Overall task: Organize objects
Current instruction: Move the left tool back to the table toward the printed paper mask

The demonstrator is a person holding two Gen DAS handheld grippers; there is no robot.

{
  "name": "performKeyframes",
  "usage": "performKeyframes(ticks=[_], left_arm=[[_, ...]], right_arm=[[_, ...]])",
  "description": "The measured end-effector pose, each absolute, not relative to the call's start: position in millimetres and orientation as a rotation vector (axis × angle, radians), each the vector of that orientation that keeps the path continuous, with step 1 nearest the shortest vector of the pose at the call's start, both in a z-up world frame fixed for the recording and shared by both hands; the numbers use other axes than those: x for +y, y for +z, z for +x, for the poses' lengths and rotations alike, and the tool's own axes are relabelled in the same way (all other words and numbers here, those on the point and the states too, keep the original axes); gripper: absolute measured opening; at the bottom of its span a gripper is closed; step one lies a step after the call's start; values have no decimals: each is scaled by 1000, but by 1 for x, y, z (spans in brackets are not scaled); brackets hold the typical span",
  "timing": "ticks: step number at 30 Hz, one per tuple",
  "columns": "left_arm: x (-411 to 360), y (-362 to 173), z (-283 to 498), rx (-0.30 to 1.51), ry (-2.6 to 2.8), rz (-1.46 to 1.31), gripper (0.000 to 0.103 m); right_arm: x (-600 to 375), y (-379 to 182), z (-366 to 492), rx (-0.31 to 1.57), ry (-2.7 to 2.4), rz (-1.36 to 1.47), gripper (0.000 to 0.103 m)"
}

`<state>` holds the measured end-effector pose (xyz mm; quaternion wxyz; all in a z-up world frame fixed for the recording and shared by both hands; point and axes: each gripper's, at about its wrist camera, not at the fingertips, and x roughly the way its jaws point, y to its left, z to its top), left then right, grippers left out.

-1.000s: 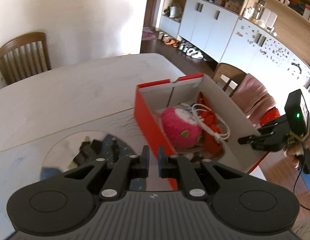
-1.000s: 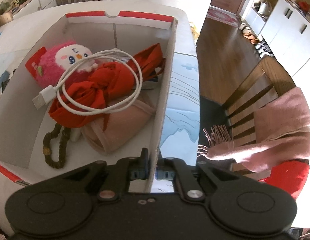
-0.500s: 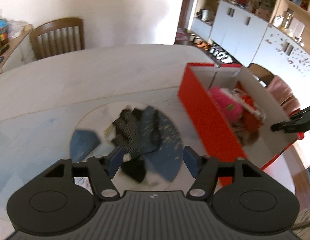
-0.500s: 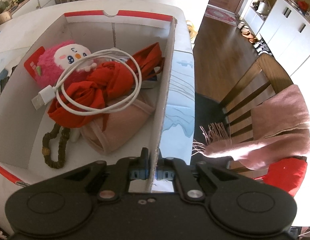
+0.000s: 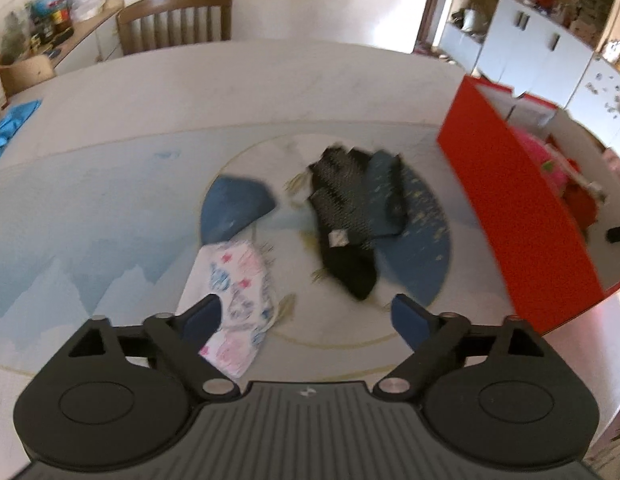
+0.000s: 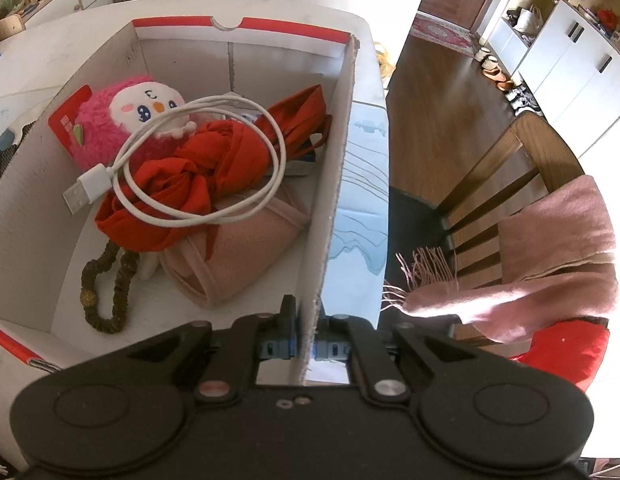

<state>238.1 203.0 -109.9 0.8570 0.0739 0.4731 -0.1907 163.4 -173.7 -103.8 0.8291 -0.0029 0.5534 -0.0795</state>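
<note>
My left gripper (image 5: 305,320) is open and empty above the table, with a black patterned sock (image 5: 344,216) ahead of it and a white printed cloth (image 5: 233,292) under its left finger. The red box (image 5: 514,208) stands to the right. My right gripper (image 6: 303,344) is shut on the box's white side wall (image 6: 334,184). Inside the box lie a pink plush toy (image 6: 125,124), a white USB cable (image 6: 197,160), a red knotted cloth (image 6: 205,172), a pink fabric piece (image 6: 237,256) and a brown bead bracelet (image 6: 109,288).
A patterned blue mat (image 5: 109,220) covers the table. A blue item (image 5: 9,124) lies at the far left edge. A wooden chair (image 5: 173,20) stands behind the table. Another chair with a pink scarf (image 6: 542,256) stands right of the box.
My left gripper has let go of the box's red wall, opened wide and swung left over the sock and cloth. My right gripper has kept its hold on the box wall.
</note>
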Motion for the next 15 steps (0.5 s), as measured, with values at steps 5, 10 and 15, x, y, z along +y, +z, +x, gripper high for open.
performKeyframes(ticks=[5,10,15], left_arm=[[209,-128,244,979,-338,208,103],[215,-144,255,991,-308,241,103],[225,-152,269,1018,-280,239,103]], right_arm=[[-172,-104,163,1176,-171,-13,6],[-171,-104,163,1177,-173,-16,6],[-171,-104,163,1178,-173,-18,6]])
